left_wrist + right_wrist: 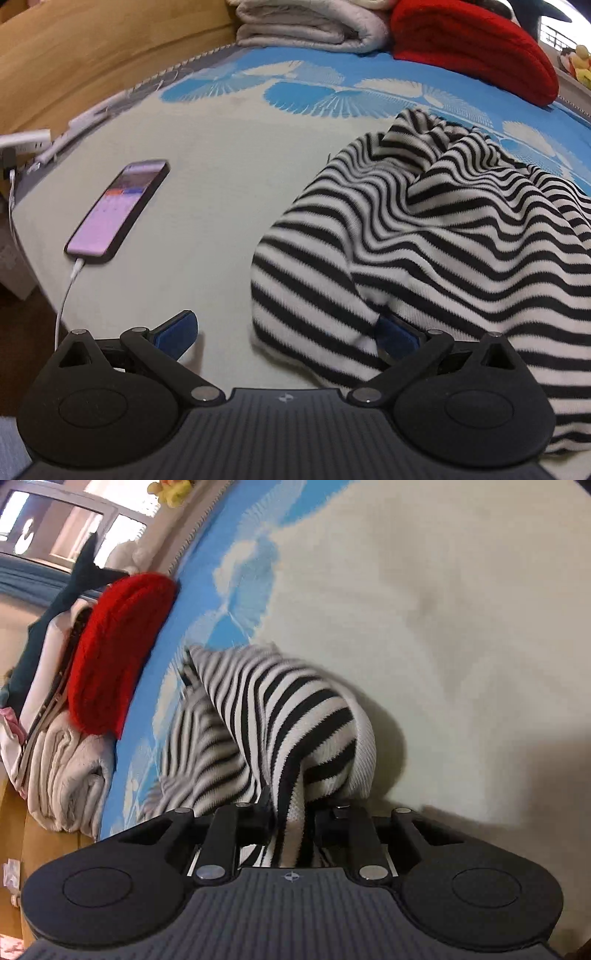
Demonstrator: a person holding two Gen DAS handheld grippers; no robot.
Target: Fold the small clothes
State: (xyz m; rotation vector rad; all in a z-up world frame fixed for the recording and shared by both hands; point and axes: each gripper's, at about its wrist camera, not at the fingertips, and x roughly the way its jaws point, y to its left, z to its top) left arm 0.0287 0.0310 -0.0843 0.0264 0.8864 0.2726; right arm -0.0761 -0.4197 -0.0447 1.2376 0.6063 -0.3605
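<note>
1. Striped top, black and white, lies bunched in a heap on the pale sheet with its blue shell print, on the bed
2. Right gripper has its jaws nearly together, pinching a fold of the striped knit
3. Left gripper stands wide open at the heap's near edge, one blue pad bare, the other tucked under the cloth, gripping nothing
4. A phone on a white cable lies well apart from the heap
5. Beyond sit a red knit and folded grey blanket
</note>
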